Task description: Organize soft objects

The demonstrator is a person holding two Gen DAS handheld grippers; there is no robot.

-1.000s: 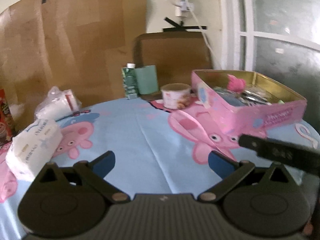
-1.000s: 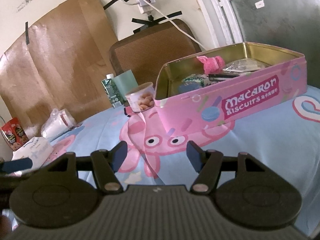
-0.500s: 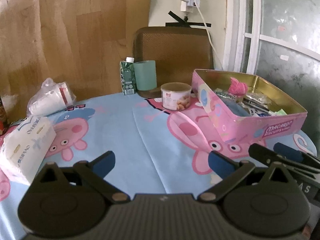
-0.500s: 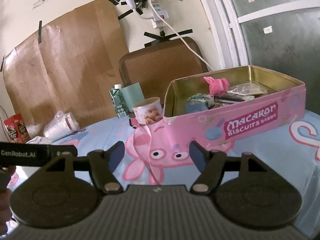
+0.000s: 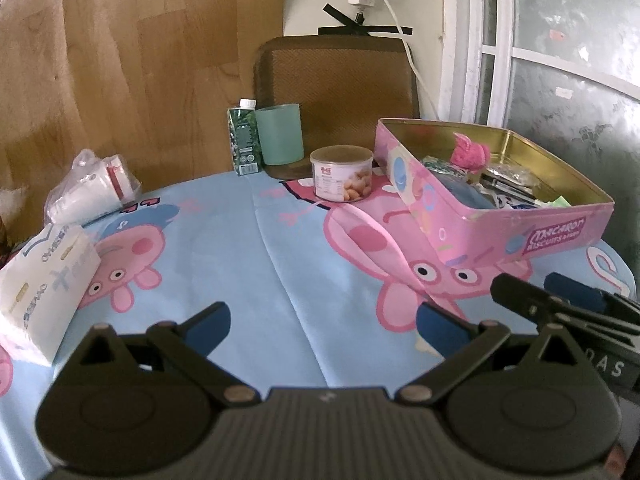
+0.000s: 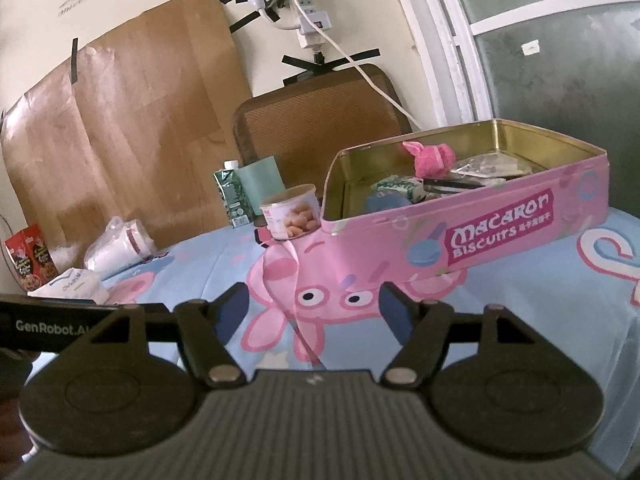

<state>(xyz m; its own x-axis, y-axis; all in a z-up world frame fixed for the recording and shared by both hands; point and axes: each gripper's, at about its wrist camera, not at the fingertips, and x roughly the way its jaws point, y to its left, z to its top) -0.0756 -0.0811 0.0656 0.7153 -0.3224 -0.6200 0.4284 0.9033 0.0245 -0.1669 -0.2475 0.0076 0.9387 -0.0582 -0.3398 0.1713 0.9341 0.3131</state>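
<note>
Left wrist view shows the left hand-held gripper (image 5: 322, 324) spread wide with nothing between its blue pads, hanging over the cartoon-printed desk (image 5: 260, 248); the right hand-held gripper (image 5: 560, 300) juts in from the right edge, only partly seen. A soft tissue pack (image 5: 44, 284) lies at the left, and a bagged white bundle (image 5: 90, 188) sits beyond it, its contents unclear through the plastic. Both look like candidates for the pink tin (image 5: 540, 236), which already holds a pink fluffy thing (image 5: 468, 152). I judge this a pause between placements; the next move calls for reaching left to a soft item. Right wrist view shows its own jaws, having just widened, empty and facing the tin's lettered side; the tin's other contents are a jumble, hard to identify.
</note>
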